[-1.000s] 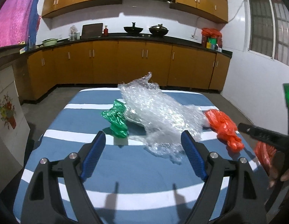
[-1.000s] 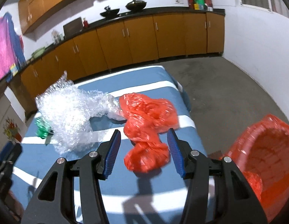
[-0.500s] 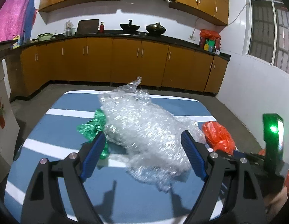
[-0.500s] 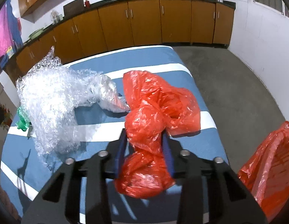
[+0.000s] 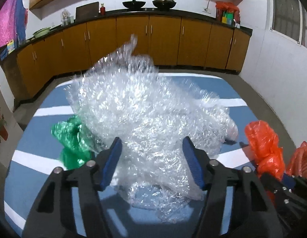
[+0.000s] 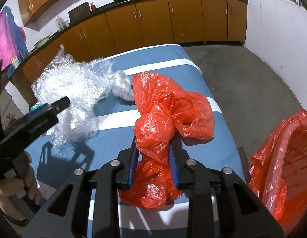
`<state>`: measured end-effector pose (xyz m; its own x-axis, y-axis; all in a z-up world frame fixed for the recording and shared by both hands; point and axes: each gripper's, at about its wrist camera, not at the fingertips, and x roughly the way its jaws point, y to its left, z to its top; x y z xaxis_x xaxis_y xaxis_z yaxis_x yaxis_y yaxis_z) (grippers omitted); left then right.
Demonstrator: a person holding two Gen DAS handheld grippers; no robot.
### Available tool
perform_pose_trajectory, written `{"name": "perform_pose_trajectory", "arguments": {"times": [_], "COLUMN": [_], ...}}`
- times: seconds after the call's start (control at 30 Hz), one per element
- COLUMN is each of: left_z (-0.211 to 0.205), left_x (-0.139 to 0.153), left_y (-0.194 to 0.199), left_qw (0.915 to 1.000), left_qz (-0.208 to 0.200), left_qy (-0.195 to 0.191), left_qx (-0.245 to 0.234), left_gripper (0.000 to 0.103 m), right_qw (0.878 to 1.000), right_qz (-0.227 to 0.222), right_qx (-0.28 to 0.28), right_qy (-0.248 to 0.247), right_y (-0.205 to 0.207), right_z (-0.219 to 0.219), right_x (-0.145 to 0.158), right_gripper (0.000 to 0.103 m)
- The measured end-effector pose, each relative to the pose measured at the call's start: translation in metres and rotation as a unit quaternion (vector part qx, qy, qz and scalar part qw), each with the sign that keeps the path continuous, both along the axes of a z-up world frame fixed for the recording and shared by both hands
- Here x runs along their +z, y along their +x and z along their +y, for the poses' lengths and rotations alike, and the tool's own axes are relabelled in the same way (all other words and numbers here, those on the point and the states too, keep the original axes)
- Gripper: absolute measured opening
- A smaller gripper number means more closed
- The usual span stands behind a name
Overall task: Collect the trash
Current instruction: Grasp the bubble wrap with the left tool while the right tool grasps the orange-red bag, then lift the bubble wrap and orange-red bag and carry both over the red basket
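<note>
On the blue-and-white striped tabletop (image 5: 54, 170), my left gripper (image 5: 151, 162) has just been narrowing its jaws around a big crumpled clear bubble wrap sheet (image 5: 145, 115), not yet pinching; it looks light, springy, best squeezed mid-bulk. My right gripper (image 6: 153, 164) is clenched on a crinkled red plastic bag (image 6: 165, 119), flimsy and slippery, taken at its twisted waist.

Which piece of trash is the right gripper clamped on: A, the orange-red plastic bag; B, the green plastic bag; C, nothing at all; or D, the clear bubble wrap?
A. In the right wrist view the right gripper has both blue pads pressed into the orange-red plastic bag, which bulges above and below them, while the bubble wrap lies apart, off to the left on the striped table.
</note>
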<state>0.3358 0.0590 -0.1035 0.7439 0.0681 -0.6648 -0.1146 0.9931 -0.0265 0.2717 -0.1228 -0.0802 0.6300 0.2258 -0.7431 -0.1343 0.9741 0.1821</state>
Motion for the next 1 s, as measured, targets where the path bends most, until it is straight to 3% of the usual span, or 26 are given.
{"name": "perform_pose_trajectory", "arguments": {"times": [0.13, 0.27, 0.63, 1.0], "left_z": [0.000, 0.002, 0.008, 0.009], "left_x": [-0.003, -0.001, 0.021, 0.035], "left_y": [-0.002, -0.010, -0.060, -0.109], "left_qw": [0.9999, 0.9996, 0.9974, 0.9953], "left_qz": [0.002, -0.008, -0.044, -0.052], "left_qy": [-0.008, -0.017, -0.037, -0.051], "left_qx": [-0.014, -0.023, -0.044, -0.064], "left_gripper": [0.031, 0.019, 0.019, 0.019], "right_qw": [1.000, 1.000, 1.000, 0.999], "right_qz": [0.001, -0.001, -0.014, -0.032], "right_qx": [0.001, 0.001, -0.006, -0.009], "right_qy": [0.004, 0.005, 0.017, 0.023], "right_y": [-0.003, -0.004, -0.014, -0.039], "right_z": [0.001, -0.001, -0.012, -0.022], "right_x": [0.000, 0.002, 0.016, 0.030], "right_gripper": [0.029, 0.029, 0.029, 0.029]}}
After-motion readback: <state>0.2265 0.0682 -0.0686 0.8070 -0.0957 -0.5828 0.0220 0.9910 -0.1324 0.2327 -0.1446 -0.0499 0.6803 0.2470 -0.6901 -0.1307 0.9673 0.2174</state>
